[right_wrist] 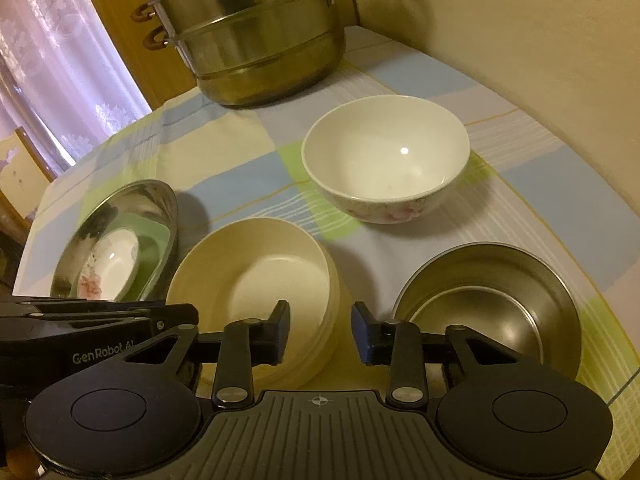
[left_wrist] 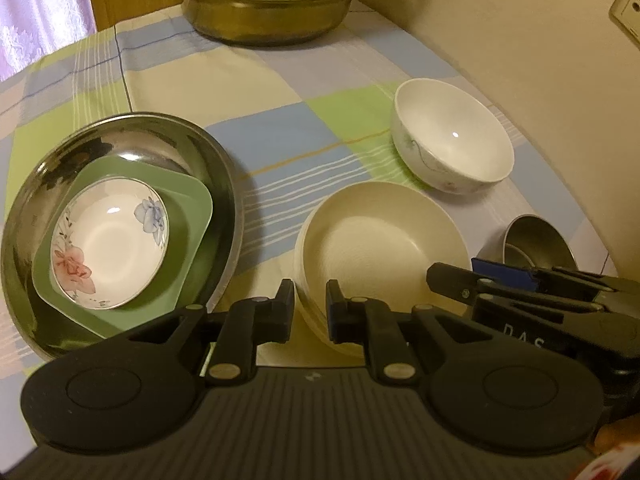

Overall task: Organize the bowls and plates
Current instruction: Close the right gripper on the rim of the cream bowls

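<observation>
Cream bowls [left_wrist: 380, 240] sit stacked on the bench [left_wrist: 280, 128]; my left hand-held gripper [left_wrist: 308, 308] pinches their near rim to steady them, while my right hand-held gripper [right_wrist: 320, 332] hangs part-open astride the other edge.

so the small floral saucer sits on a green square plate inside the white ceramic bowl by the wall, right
Not quite. The small floral saucer does sit on the green square plate, but both lie inside the wide stainless steel basin, as the left wrist view shows. The white ceramic bowl by the wall is empty.

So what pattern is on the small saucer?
Pink and blue flowers on the small white saucer, clearest in the left wrist view.
</observation>
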A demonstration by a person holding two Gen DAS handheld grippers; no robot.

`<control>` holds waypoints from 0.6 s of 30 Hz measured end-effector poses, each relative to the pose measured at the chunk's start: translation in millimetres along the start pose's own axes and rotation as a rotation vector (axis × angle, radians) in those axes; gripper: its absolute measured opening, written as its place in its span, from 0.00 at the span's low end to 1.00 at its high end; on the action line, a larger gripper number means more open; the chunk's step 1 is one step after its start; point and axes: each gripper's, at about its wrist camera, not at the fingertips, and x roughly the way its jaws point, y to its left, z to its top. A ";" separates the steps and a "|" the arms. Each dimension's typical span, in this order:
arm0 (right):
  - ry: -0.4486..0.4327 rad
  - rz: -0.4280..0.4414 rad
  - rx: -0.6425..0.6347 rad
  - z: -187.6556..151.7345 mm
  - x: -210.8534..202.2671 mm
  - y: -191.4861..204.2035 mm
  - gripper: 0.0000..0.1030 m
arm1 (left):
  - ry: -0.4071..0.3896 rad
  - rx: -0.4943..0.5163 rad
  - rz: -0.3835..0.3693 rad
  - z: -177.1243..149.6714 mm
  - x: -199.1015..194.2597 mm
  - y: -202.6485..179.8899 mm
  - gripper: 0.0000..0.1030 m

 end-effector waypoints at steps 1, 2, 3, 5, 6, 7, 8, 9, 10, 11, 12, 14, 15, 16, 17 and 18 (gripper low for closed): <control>0.002 0.002 -0.002 -0.1 0.7 0.2 0.28 | 0.001 -0.004 -0.002 0.0 0.5 0.5 0.13; 0.003 0.002 -0.005 0.2 1.5 0.0 0.23 | 0.001 -0.006 -0.003 0.0 0.9 0.8 0.14; 0.002 0.002 -0.007 -0.1 1.9 -0.3 0.20 | 0.001 -0.006 -0.002 0.0 1.3 1.0 0.14; 0.001 -0.003 -0.009 0.0 2.1 -0.8 0.17 | 0.000 -0.005 0.000 0.2 1.6 0.8 0.13; 0.002 -0.003 -0.008 0.2 2.2 -0.7 0.16 | 0.000 -0.005 -0.001 0.3 1.5 0.8 0.13; 0.003 0.000 -0.004 0.6 2.0 -1.6 0.16 | 0.001 -0.004 -0.001 0.3 1.6 0.8 0.13; 0.005 0.003 0.000 1.2 1.8 -2.2 0.16 | 0.002 -0.004 -0.001 0.1 1.6 1.0 0.13; 0.006 0.005 0.002 1.7 1.2 -2.4 0.16 | 0.002 -0.006 -0.003 0.0 0.8 1.1 0.13; 0.003 0.006 0.000 2.3 0.1 -2.3 0.16 | 0.001 -0.006 -0.003 0.2 -0.3 1.2 0.13; 0.000 0.009 -0.002 3.2 -1.4 -2.0 0.16 | -0.003 -0.006 -0.004 0.5 -2.0 1.1 0.13; -0.002 0.011 -0.003 4.0 -2.8 -1.8 0.16 | -0.009 -0.004 -0.005 1.1 -4.3 0.5 0.13; -0.002 0.016 -0.002 6.2 -6.2 -1.9 0.16 | -0.020 0.000 -0.005 3.0 -9.0 -0.9 0.13; -0.002 0.019 0.001 7.4 -8.1 -2.3 0.16 | -0.025 0.002 -0.006 3.5 -11.3 -2.0 0.13; -0.002 0.022 0.002 8.1 -9.8 -2.6 0.16 | -0.028 0.003 -0.006 4.7 -13.4 -2.8 0.13; -0.003 0.024 0.003 9.1 -12.0 -3.0 0.16 | -0.032 0.005 -0.008 5.9 -15.9 -3.6 0.13; -0.003 0.026 0.004 10.3 -14.0 -3.2 0.16 | -0.035 0.006 -0.009 7.2 -18.0 -4.6 0.13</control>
